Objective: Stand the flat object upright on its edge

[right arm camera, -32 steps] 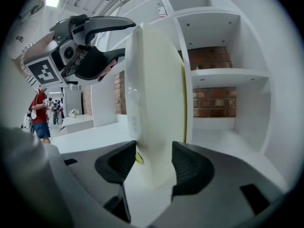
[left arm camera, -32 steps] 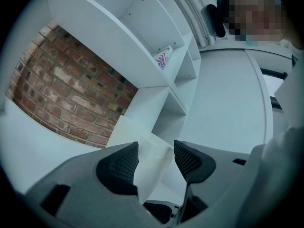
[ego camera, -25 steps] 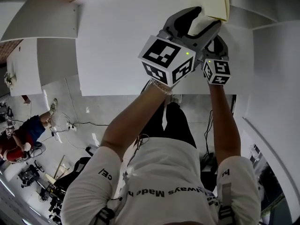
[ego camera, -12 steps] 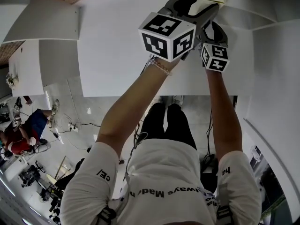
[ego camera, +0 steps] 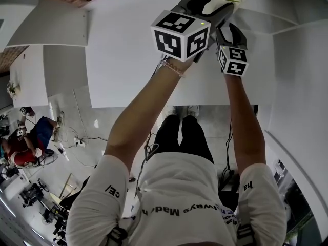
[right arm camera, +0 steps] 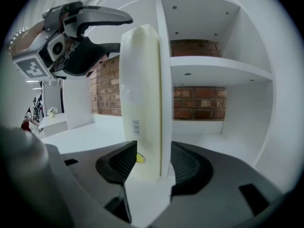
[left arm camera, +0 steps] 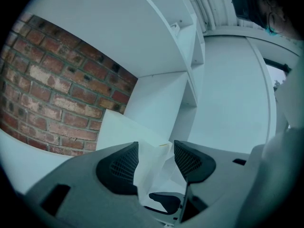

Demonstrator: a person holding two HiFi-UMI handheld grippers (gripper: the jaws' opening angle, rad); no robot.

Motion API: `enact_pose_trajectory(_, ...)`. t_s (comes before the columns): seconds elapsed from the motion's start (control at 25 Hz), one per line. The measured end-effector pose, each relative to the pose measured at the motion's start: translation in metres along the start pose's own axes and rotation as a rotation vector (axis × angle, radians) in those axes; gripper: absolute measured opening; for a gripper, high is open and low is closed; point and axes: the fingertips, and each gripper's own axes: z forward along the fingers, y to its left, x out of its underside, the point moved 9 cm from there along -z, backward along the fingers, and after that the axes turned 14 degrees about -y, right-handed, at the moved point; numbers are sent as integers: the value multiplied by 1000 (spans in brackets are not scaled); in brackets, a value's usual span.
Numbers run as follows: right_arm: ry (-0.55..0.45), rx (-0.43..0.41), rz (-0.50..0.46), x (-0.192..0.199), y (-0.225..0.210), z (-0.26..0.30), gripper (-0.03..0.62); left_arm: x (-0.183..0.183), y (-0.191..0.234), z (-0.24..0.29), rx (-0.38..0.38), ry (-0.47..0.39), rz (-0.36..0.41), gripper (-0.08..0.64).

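Right gripper view has the flat cream object upright, tall and slim, directly in front of the white upright divider of a shelf unit. A small printed label and a yellow sticker sit low on the side facing the camera. The right tongs hold its lower end, one pad on each side. Their jaws have just been closing a little with the object between them. Whether the base touches the white table I cannot tell.

The left tongs grip the object near its top. In the left gripper view a pale corner of it fills the gap between both pads. Seen from the right gripper view, they reach in from the left, one finger over the upper corner and one against the side just below.

A red brick wall runs behind the shelves. In the head view both arms stretch forward over the table, the marker cubes face up, and the object sits at the top edge.
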Motion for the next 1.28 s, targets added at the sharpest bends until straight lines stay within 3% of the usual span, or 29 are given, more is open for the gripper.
enact_pose_trajectory(0.4, -90, -80, -18, -77, 15, -40, 178, -32, -7, -66, -54, -36, -1, 238)
enact_pose_trajectory(0.92, -148, -275, -17, -192, 87, -120, 123, -76, -40, -200, -148, -28, 199, 116)
enact_pose_trajectory(1.28, -172, -349, -11, -266, 125, -173, 97, -115, -74, -259, -184, -87, 165, 47)
